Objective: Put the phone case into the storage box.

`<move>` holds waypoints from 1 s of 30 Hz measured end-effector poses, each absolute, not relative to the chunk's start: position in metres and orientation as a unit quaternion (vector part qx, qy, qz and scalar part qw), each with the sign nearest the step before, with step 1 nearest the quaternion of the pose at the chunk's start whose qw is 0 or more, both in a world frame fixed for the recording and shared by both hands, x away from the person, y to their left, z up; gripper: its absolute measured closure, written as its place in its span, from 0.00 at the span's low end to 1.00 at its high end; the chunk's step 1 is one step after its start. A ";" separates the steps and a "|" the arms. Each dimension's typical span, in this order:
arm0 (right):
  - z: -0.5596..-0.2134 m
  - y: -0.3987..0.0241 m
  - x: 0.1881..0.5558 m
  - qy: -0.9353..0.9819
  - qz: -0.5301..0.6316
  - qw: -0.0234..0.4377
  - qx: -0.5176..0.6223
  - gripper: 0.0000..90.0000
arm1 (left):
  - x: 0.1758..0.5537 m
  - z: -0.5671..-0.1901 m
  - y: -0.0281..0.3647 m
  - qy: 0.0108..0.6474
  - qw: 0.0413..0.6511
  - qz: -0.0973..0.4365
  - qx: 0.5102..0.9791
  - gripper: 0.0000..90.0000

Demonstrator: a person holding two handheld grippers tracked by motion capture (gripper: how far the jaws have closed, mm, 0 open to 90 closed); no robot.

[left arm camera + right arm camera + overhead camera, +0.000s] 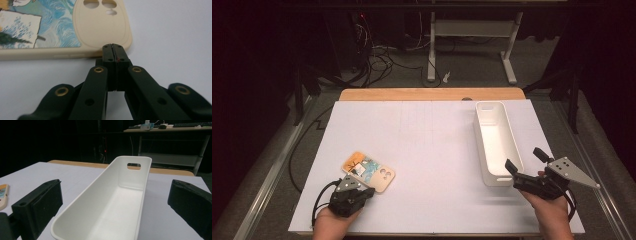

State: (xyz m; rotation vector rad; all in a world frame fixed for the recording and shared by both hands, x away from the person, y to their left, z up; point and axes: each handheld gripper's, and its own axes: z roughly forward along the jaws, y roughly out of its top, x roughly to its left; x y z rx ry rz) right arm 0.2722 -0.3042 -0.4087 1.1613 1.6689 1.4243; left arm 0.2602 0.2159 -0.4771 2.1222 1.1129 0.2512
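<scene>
**Left jaws clenched at the phone case's edge, right jaws spread at the bin**

A cream phone case (368, 171) with a painted blue and orange picture lies flat on the white tabletop (432, 150), at the near left. Its camera cut-outs are at its right end in the high view.

The left hand-held gripper (363, 190) sits just on the near side of the case, carried by the person's left hand (332, 222) at the near edge of the tabletop. In the left gripper view its two black jaws are clenched, pad against pad, with nothing between them. Their tips (113, 48) stand right at the near rim of the phone case (65, 30), below the raised camera panel. Whether the tips touch the rim cannot be told; they overlap it in that view.

At the right, a long white bin (495, 142) stands on the tabletop with its length running near to far. It has a handle slot in its far end wall. The right hand-held gripper (526, 161), held in the right hand (552, 210), is at the bin's near end. Its jaws are released and wide apart. In the right gripper view the near end of the bin (112, 202) lies between the two jaws, which stand clear of its walls.
</scene>
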 end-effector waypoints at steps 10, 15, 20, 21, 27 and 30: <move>-0.410 -0.303 0.274 0.641 0.541 0.321 0.440 0.00 | 0.286 -0.479 0.183 0.433 0.363 0.110 0.818 1.00; -0.410 -0.303 0.275 0.642 0.541 0.320 0.439 0.00 | 0.304 -0.478 0.175 0.442 0.361 0.116 0.813 1.00; -0.411 -0.301 0.276 0.643 0.543 0.312 0.441 0.00 | 0.330 -0.478 0.163 0.454 0.359 0.120 0.807 1.00; -0.411 -0.301 0.276 0.643 0.543 0.312 0.440 0.00 | 0.336 -0.477 0.160 0.456 0.356 0.123 0.806 1.00; -0.411 -0.301 0.276 0.644 0.544 0.311 0.439 0.00 | 0.367 -0.477 0.147 0.475 0.349 0.135 0.796 1.00; -0.412 -0.302 0.277 0.643 0.544 0.308 0.443 0.00 | 0.379 -0.476 0.145 0.487 0.345 0.139 0.790 1.00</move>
